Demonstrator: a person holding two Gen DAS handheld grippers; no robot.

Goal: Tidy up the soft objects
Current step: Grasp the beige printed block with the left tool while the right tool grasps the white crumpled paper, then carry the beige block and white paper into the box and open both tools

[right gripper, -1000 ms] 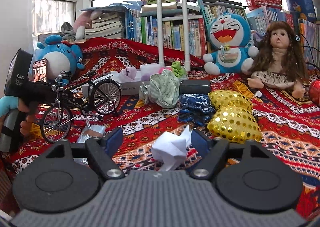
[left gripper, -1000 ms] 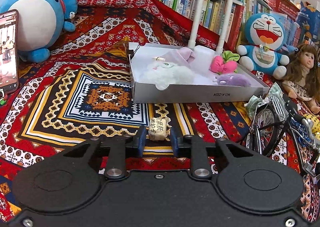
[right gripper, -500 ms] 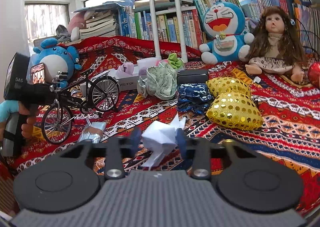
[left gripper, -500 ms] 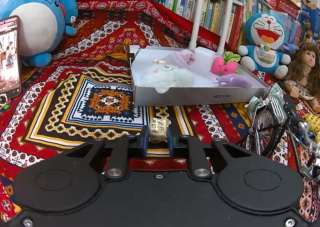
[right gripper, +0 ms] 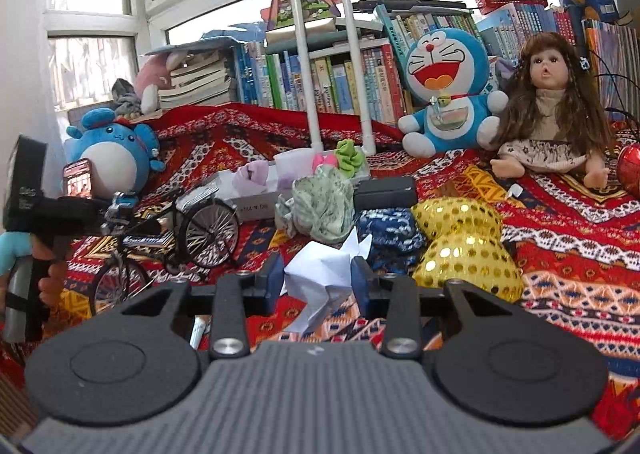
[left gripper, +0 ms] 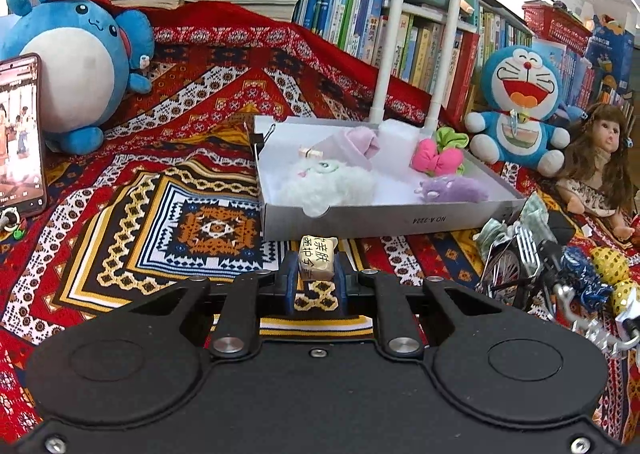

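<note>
Holding both picks: my left tongs (left gripper: pixel 316 276) grip the small cream pillow (left gripper: pixel 317 263) just in front of the tray (left gripper: pixel 372 216); right tongs (right gripper: pixel 317 278) pinch a crumpled white tissue (right gripper: pixel 320 272). Next, I reckon: lift pillow over tray wall w/o snagging, drop inside.

We see our left gripper (left gripper: pixel 316 280) as a matte black plastic body with two round raised discs, silver pivot screws on its angled link arms, and blue pads on its fingers (left gripper: pixel 289 282). Our right gripper (right gripper: pixel 318 280) has the same black discs and silver screws, but a ribbed grey panel runs down its middle, and its fingertips (right gripper: pixel 276 279) are dark blue. From the right camera, a light blue sleeve (right gripper: pixel 14 252) shows at our left hand (right gripper: pixel 50 280).
</note>
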